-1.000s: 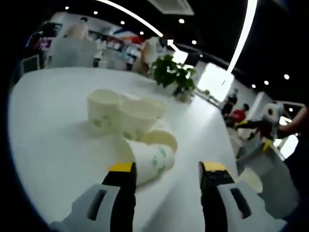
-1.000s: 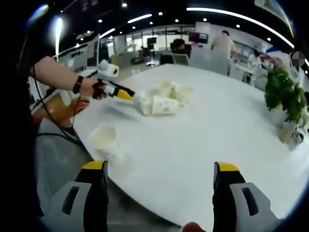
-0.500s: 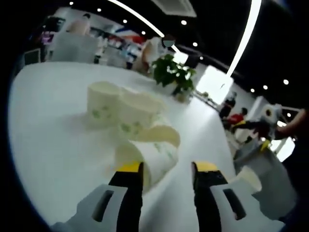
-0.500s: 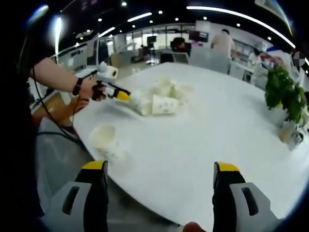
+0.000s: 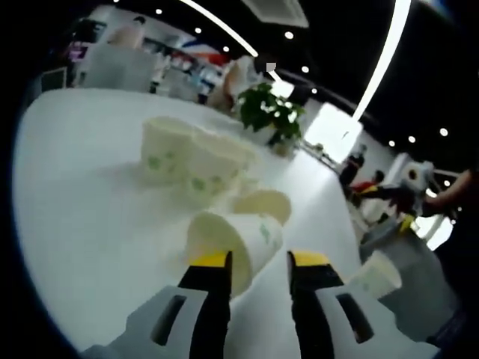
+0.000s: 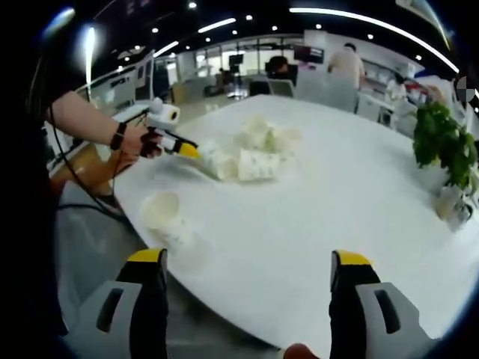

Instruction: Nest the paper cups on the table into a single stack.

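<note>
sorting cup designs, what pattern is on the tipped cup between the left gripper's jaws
White paper cup with small green leaf-like prints on its side, seen best in the left gripper view.

The left gripper view sits low and close over the white table, looking along its jaws at a tipped paper cup right at its tips, with the cup cluster at 11 o'clock and a potted plant at 12. The right gripper view hangs back off the table's edge, facing across it. Both share the cluster, the plant at 2 o'clock, and the lone upright cup.
</note>
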